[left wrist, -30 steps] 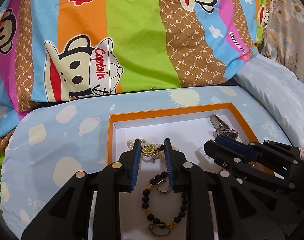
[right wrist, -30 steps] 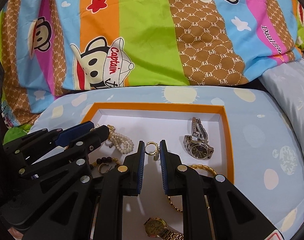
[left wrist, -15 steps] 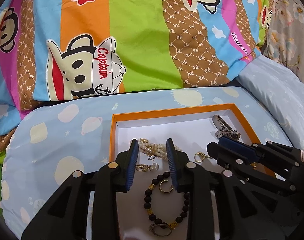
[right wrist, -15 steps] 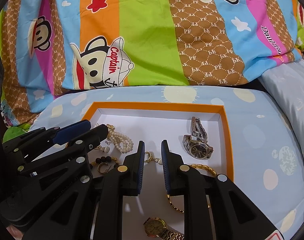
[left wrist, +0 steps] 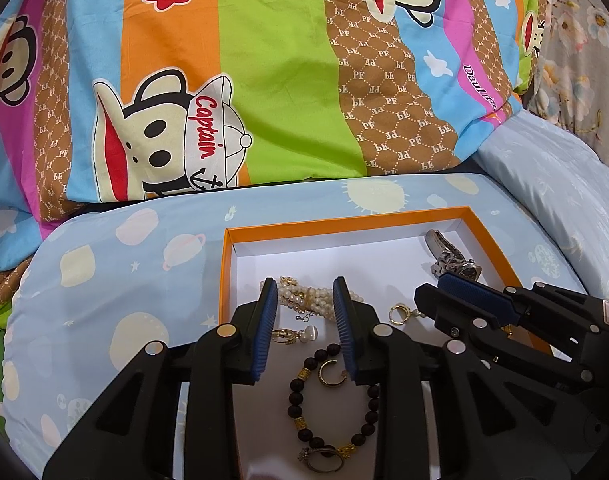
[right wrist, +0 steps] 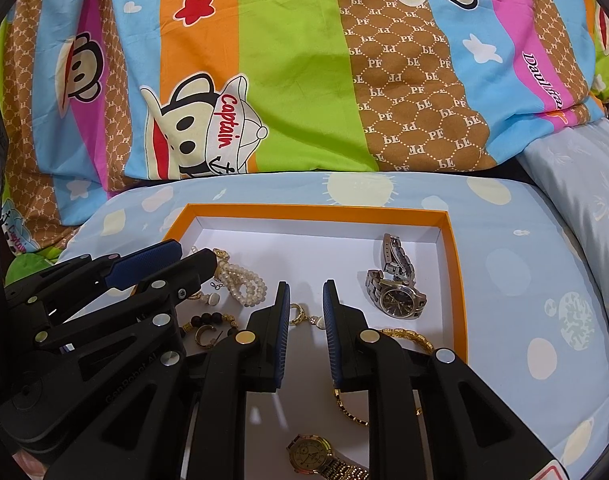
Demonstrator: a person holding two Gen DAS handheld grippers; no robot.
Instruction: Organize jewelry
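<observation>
An orange-rimmed white tray (left wrist: 344,225) (right wrist: 316,211) lies on a pale blue cushion and holds jewelry. My left gripper (left wrist: 304,292) is open and empty, above a pearl bracelet (left wrist: 304,298) and a gold pearl earring (left wrist: 290,334); a dark bead bracelet (left wrist: 300,400), a gold ear cuff (left wrist: 332,374) and a ring (left wrist: 320,458) lie below. My right gripper (right wrist: 306,292) is open and empty over a gold hoop earring (right wrist: 302,314). A silver watch (right wrist: 398,292), a gold chain (right wrist: 408,336) and a gold watch (right wrist: 316,456) lie to its right and below.
A striped cartoon-monkey duvet (left wrist: 264,80) is piled behind the cushion (left wrist: 124,280). A pale blue pillow (left wrist: 552,188) lies to the right. The two grippers sit side by side over the tray; the right one (left wrist: 464,300) shows in the left wrist view.
Both grippers opened and let go of the gold earrings, which now lie on the tray floor. Both have drawn back slightly toward me.
</observation>
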